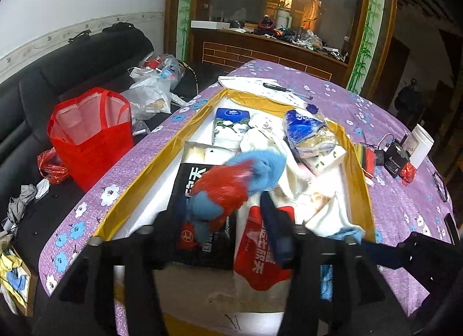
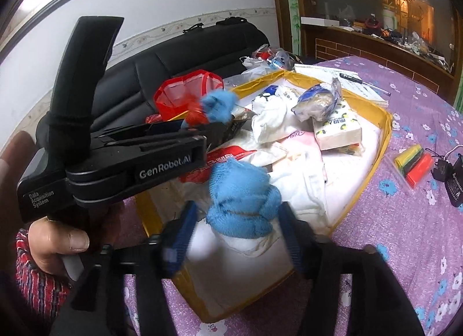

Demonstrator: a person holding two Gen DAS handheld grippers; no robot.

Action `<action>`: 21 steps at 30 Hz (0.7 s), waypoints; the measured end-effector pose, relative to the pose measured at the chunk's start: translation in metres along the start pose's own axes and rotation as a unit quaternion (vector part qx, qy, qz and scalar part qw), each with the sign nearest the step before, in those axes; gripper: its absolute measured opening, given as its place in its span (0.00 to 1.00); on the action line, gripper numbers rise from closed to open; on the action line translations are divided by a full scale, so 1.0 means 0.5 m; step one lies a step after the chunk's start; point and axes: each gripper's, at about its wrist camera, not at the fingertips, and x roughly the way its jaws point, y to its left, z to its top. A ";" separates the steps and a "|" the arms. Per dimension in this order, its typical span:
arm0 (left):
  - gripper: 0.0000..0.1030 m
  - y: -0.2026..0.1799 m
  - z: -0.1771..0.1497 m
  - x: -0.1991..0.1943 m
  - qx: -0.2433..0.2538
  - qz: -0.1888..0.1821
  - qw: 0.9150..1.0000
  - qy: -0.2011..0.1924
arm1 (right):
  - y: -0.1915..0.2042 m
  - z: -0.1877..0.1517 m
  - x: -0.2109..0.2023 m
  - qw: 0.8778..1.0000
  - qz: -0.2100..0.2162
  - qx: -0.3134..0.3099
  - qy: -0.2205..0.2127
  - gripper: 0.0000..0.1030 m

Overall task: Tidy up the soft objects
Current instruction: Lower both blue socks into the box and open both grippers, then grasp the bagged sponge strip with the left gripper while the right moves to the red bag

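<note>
One gold-edged box [image 2: 386, 124], two pens [image 1: 275, 86], one red bag [image 1: 92, 144] — and two tissue packs [image 2: 338, 130].

Open box [image 1: 139, 191] sat at centre of the counter [image 1: 405, 200]. Inside it: tissue pack [image 1: 231, 126] at 12 o'clock, wrapped bundle [image 1: 306, 130] at 1 o'clock lying on a tissue box [image 1: 327, 162], printed carton [image 1: 202, 220] at 7 o'clock, plastic bag [image 1: 260, 252] just right of the carton, loose cloths [image 1: 292, 168] at centre. Fuzzy toy [image 1: 240, 179] was over the carton. Knit cloth [image 2: 240, 202] lay on the cloths at the box's near end. Papers with pen [image 1: 275, 87] lay beyond the box at 12 o'clock. Adapter [image 1: 395, 159] and jar [image 1: 421, 144] stood at 3 o'clock. Sofa [image 1: 72, 75] ran along 9 o'clock, with tote bag [image 1: 92, 136] on it.
</note>
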 end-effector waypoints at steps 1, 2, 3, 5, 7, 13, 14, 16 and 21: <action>0.57 -0.001 0.002 -0.004 0.000 0.000 1.000 -0.003 | 0.001 0.000 -0.004 1.000 -0.001 -0.001 -0.003 0.64; 0.57 -0.003 0.004 -0.008 0.001 0.000 1.000 -0.006 | 0.001 0.001 -0.007 1.000 -0.001 -0.002 -0.005 0.64; 0.57 -0.004 0.007 -0.011 0.002 0.000 1.000 -0.007 | -0.001 0.002 -0.012 1.000 0.001 -0.001 -0.008 0.64; 0.57 -0.008 0.010 -0.018 0.003 -0.001 1.000 -0.010 | -0.005 0.004 -0.022 1.000 0.004 0.003 -0.014 0.64; 0.57 -0.013 0.015 -0.028 0.007 -0.001 1.000 -0.016 | -0.012 0.005 -0.032 1.000 0.008 0.008 -0.018 0.64; 0.57 -0.034 0.022 -0.045 0.019 0.000 1.000 -0.023 | -0.042 0.005 -0.070 0.999 0.011 0.026 -0.036 0.64; 0.57 -0.038 0.022 -0.046 0.021 0.000 0.999 -0.024 | -0.047 0.003 -0.076 0.999 0.011 0.030 -0.039 0.64; 0.57 -0.048 0.025 -0.052 0.028 0.002 0.999 -0.026 | -0.062 0.001 -0.089 0.998 0.015 0.039 -0.042 0.64; 0.57 -0.078 0.032 -0.069 0.043 0.000 0.999 -0.033 | -0.106 -0.004 -0.129 0.997 0.007 0.056 -0.058 0.64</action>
